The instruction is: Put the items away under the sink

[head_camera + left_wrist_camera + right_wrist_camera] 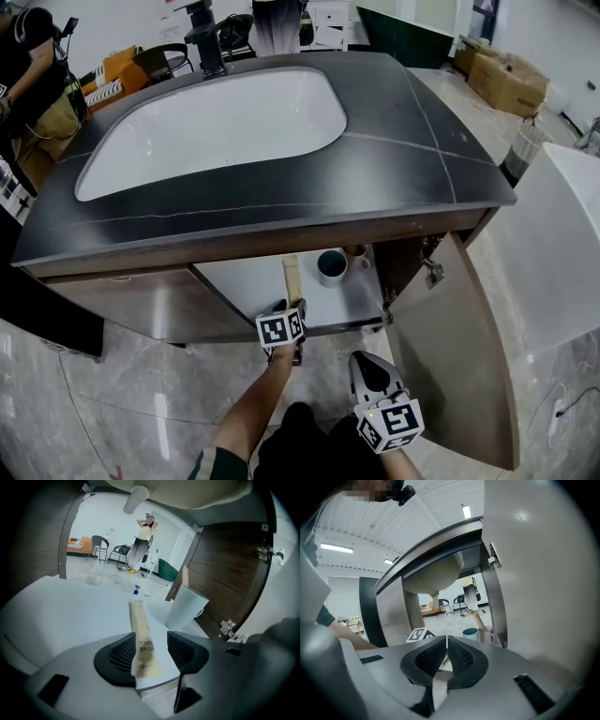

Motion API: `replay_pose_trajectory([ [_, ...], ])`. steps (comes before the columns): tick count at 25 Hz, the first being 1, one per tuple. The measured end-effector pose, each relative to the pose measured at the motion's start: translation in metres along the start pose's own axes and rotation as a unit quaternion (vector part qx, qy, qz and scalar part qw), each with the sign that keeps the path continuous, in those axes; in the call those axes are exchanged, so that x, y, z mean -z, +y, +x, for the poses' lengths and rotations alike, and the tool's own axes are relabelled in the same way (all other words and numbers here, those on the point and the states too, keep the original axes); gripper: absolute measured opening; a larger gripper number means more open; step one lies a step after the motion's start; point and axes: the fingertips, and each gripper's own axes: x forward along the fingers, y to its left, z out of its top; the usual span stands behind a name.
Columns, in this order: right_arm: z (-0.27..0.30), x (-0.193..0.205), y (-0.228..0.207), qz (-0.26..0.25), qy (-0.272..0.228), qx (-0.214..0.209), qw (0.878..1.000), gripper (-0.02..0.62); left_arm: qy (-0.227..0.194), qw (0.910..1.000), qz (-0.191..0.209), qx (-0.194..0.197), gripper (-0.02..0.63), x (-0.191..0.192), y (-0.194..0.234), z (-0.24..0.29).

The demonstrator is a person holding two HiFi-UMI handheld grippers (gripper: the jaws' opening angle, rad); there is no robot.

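A long beige toothbrush box (292, 278) reaches into the open cabinet under the sink, its far end over the white shelf (244, 286). My left gripper (291, 307) is shut on the box's near end at the shelf's front edge. In the left gripper view the toothbrush box (139, 634) runs forward between the jaws of the left gripper (150, 637). A blue cup (331, 266) and a white mug (357, 256) stand on the shelf just right of the box. My right gripper (366, 364) hangs back outside the cabinet, shut and empty, its tips (446, 641) meeting.
The cabinet's right door (459, 347) stands wide open, with hinges (267, 552) on the wooden side wall. The dark countertop (422, 122) with its white basin (216, 122) overhangs the opening. A white tub (562, 244) is at the right, and a person (28, 66) is at the far left.
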Motion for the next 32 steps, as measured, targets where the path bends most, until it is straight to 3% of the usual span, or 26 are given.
replay_pose_trajectory([
  [2, 0.002, -0.006, 0.002, -0.002, -0.005, 0.004, 1.000, 0.043, -0.026, 0.9994, 0.017, 0.015, 0.202, -0.012, -0.012, -0.014],
  [3, 0.002, -0.009, 0.003, -0.003, -0.007, 0.008, 1.000, 0.043, -0.040, 0.9984, 0.031, 0.024, 0.171, -0.018, -0.020, -0.022],
  [4, 0.002, -0.012, 0.004, -0.004, -0.009, 0.014, 1.000, 0.043, -0.052, 0.9969, 0.048, 0.034, 0.067, -0.021, -0.028, -0.031],
  [6, 0.002, -0.017, 0.008, -0.005, -0.013, 0.020, 1.000, 0.043, -0.068, 0.9915, 0.098, 0.053, 0.011, -0.027, -0.044, -0.050],
  [10, 0.004, -0.041, 0.024, 0.000, -0.017, 0.012, 1.000, 0.043, -0.111, 0.9684, 0.215, 0.062, 0.009, -0.049, -0.067, -0.098],
  [13, -0.005, -0.076, 0.042, -0.001, -0.014, 0.007, 1.000, 0.043, -0.128, 0.9558, 0.256, 0.065, 0.009, -0.064, -0.079, -0.138],
  [17, -0.032, -0.141, 0.068, 0.003, 0.001, 0.015, 1.000, 0.043, -0.116, 0.9565, 0.257, 0.076, 0.009, -0.100, -0.107, -0.213],
  [27, -0.117, -0.316, 0.137, 0.009, 0.053, -0.010, 0.998, 0.041, -0.072, 0.9580, 0.258, 0.103, 0.009, -0.196, -0.199, -0.398],
  [32, -0.175, -0.396, 0.169, -0.007, 0.074, 0.002, 0.997, 0.041, -0.065, 0.9643, 0.241, 0.087, 0.009, -0.240, -0.238, -0.496],
])
